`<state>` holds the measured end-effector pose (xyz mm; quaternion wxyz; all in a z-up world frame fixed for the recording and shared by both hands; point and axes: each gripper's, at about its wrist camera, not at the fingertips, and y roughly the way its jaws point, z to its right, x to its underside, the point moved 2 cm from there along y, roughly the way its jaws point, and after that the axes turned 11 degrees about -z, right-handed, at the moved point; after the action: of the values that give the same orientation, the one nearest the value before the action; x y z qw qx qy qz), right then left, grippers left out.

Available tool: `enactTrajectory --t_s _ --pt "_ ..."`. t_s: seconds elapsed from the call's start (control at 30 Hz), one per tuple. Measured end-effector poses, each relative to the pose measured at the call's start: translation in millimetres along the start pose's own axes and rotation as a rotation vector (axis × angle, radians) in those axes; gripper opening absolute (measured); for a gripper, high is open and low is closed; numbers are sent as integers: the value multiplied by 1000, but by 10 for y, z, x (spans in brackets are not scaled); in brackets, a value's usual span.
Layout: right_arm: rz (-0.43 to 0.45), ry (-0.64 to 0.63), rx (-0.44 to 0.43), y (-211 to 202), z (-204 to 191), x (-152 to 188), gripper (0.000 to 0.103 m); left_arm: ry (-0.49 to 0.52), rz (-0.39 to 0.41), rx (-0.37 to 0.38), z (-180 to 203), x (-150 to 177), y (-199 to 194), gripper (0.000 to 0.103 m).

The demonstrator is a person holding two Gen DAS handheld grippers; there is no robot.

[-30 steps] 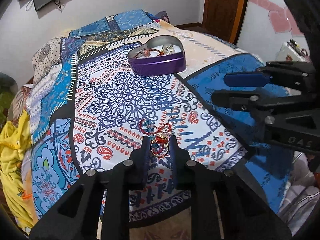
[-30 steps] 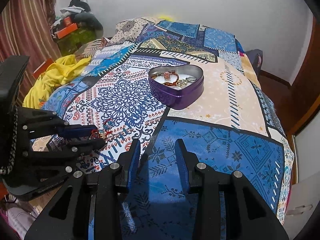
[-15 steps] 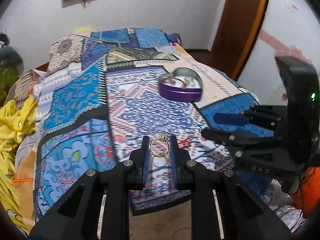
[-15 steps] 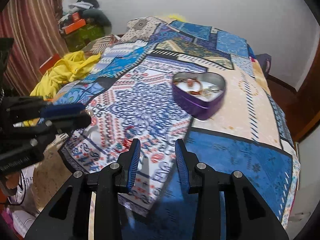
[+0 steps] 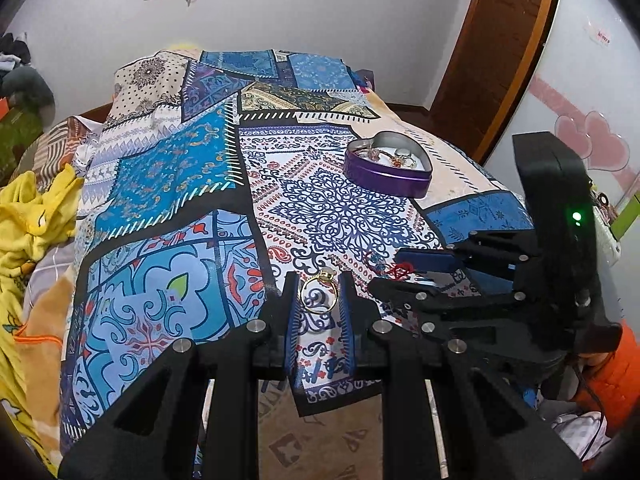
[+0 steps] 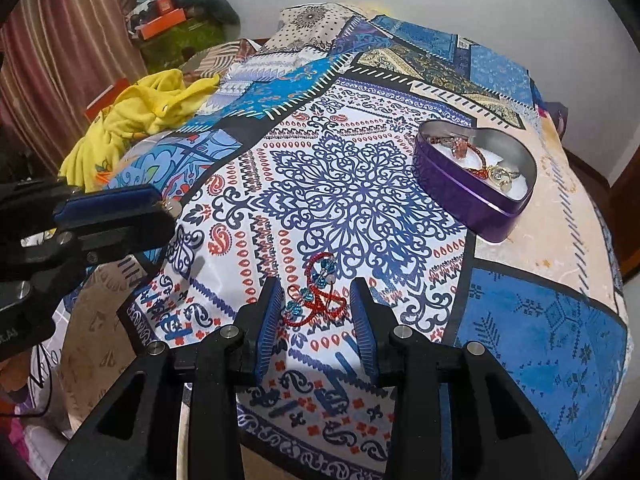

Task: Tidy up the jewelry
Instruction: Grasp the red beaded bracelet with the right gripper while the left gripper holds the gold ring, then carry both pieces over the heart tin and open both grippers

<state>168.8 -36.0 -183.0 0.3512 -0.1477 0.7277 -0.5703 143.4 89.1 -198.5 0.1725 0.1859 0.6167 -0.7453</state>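
My left gripper (image 5: 319, 295) is shut on a gold ring (image 5: 319, 295) and holds it above the near edge of the patterned bedspread (image 5: 344, 216). A purple heart-shaped tin (image 5: 390, 170) with several jewelry pieces inside sits further back on the right; it also shows in the right wrist view (image 6: 474, 182). My right gripper (image 6: 318, 304) is open and low over the bedspread, its fingers on either side of a red and blue beaded piece (image 6: 316, 298). The left gripper shows at the left of the right wrist view (image 6: 132, 216).
A yellow cloth (image 6: 132, 120) lies at the bed's left side. Boxes and clothes (image 6: 176, 12) are piled by the curtain. A brown door (image 5: 492, 52) stands at the back right. The bed's near edge (image 5: 340, 400) drops to a patterned floor.
My left gripper has lifted the gold ring off the bedspread and pulled back. My right gripper has moved left and come down around the red and blue beaded piece.
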Motion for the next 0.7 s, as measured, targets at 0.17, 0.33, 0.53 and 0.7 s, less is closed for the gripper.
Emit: enactTrajectory --t_s 0.17,0.33,0.53,0.7 --pt "8 -4 20 -2 -1 11 11 8 2 1 44 9 -22 18" --pt "21 5 19 -55 50 27 8 14 11 -5 107 -30 -44 18" --pt "83 40 19 -277 190 48 8 16 23 -1 177 -135 -53 18" --pt "143 72 19 -497 322 9 8 20 38 9 247 -253 -50 18"
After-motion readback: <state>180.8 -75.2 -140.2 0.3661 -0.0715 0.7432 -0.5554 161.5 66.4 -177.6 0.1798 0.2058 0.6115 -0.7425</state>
